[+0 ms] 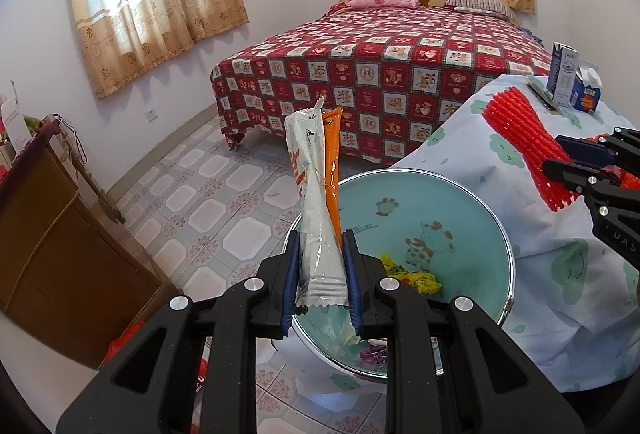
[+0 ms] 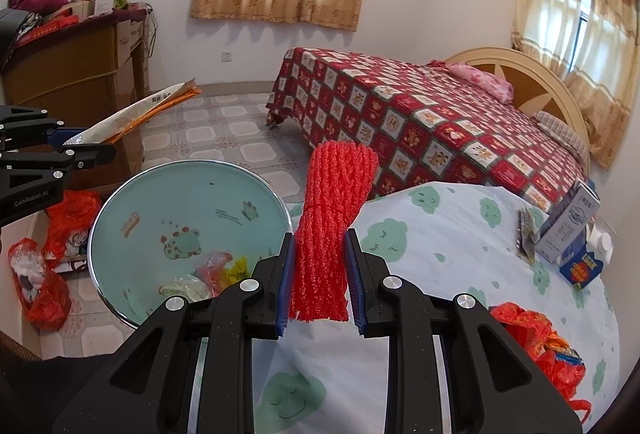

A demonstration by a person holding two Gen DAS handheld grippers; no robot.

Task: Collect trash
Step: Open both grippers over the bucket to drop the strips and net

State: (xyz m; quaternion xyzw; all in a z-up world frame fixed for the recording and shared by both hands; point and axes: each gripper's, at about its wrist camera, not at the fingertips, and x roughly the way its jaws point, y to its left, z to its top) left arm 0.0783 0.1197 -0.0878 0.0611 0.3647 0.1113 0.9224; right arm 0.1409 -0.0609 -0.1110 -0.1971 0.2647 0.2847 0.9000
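My left gripper [image 1: 322, 274] is shut on a white and orange snack wrapper [image 1: 316, 194], held upright above the teal basin [image 1: 472, 194]. The wrapper also shows in the right wrist view [image 2: 136, 114], with the left gripper [image 2: 86, 150] at the left edge. My right gripper [image 2: 320, 274] is shut on a red foam net sleeve [image 2: 330, 226], over the table edge beside the basin [image 2: 168, 190]. The sleeve [image 1: 524, 146] and right gripper [image 1: 576, 162] show at the right of the left wrist view. Crumpled yellow and clear wrappers [image 1: 412, 276] [image 2: 216, 270] lie in the basin.
A table with a cloud-print cloth [image 2: 460, 234] holds a milk carton [image 2: 568, 226], a small blue carton [image 2: 580, 268], a thin packet [image 2: 526, 234] and a red bag [image 2: 536, 338]. Red plastic bags [image 2: 52, 258] lie on the floor. A bed [image 1: 380, 74] and wooden cabinet [image 1: 48, 254] stand nearby.
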